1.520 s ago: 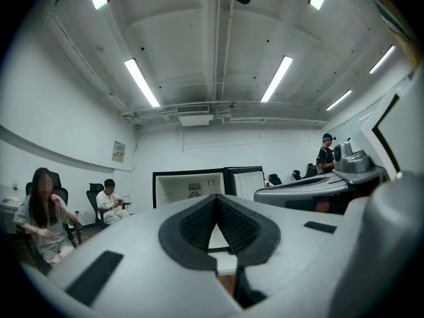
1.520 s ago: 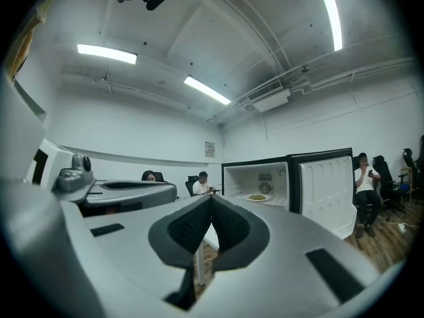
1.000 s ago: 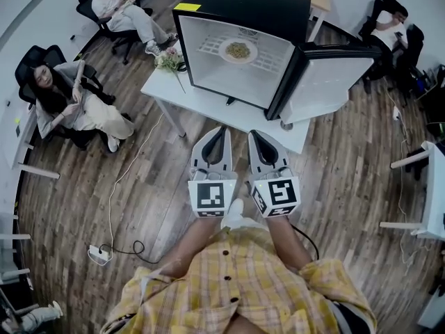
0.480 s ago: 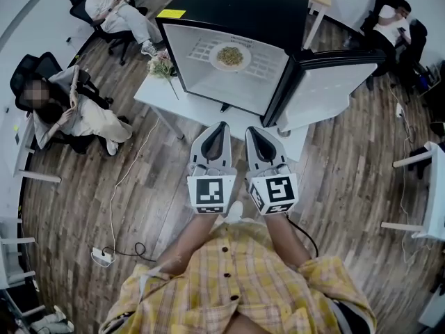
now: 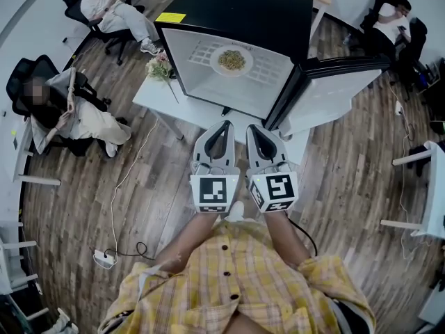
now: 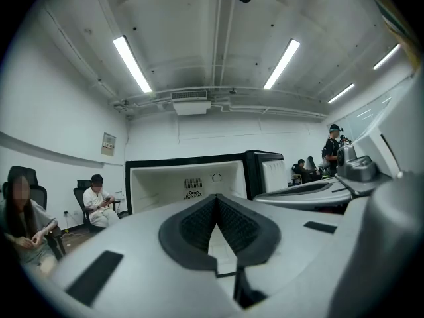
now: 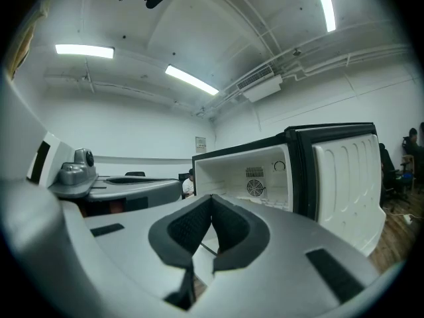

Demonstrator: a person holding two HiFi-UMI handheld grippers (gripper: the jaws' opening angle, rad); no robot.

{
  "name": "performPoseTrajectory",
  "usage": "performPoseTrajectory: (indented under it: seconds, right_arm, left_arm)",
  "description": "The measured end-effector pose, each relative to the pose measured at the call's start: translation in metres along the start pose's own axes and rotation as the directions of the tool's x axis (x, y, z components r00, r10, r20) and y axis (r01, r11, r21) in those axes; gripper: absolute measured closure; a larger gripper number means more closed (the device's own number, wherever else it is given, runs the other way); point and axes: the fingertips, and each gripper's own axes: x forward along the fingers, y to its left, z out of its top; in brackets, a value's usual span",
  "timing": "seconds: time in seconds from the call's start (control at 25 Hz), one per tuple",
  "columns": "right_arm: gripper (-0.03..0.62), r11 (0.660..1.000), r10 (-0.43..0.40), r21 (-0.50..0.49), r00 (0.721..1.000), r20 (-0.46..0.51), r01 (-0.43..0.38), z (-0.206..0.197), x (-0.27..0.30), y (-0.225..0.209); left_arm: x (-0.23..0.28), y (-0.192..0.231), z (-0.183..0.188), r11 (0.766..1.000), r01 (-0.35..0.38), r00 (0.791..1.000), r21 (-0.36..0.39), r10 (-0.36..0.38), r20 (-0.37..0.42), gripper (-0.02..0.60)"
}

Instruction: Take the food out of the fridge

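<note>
A black mini fridge [image 5: 243,19] stands on a white table [image 5: 156,96] with its door [image 5: 334,89] swung open to the right. Inside, a plate of noodles [image 5: 232,60] rests on the wire shelf. My left gripper [image 5: 224,124] and right gripper [image 5: 253,128] are side by side, level, just short of the table's near edge, pointing at the fridge. Both are shut with nothing in them. The left gripper [image 6: 216,197] view faces the white fridge interior [image 6: 192,181]. From the right gripper [image 7: 211,199] I see the interior [image 7: 255,177] and the door [image 7: 348,184]. The plate is hidden in both gripper views.
A small flower bunch [image 5: 158,67] sits at the table's left corner. People sit on chairs at the left [image 5: 66,113], top left [image 5: 115,9] and top right [image 5: 393,23]. A power strip [image 5: 103,258] and cable lie on the wooden floor. Another white table [image 5: 434,186] stands at the right.
Both grippers have moved together toward the fridge, which now sits closer and larger in the head view. Their jaws stayed shut.
</note>
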Motion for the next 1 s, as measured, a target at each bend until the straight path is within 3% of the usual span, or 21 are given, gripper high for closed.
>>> performPoseTrajectory:
  seconds: [1.0]
  right_arm:
    - [0.586,0.994,-0.112,-0.008,0.993,-0.029,0.111,-0.008,0.085,-0.03]
  left_arm:
    - [0.092,0.059,-0.013,0.997,0.083,0.997,-0.004,-0.083,-0.004,0.574]
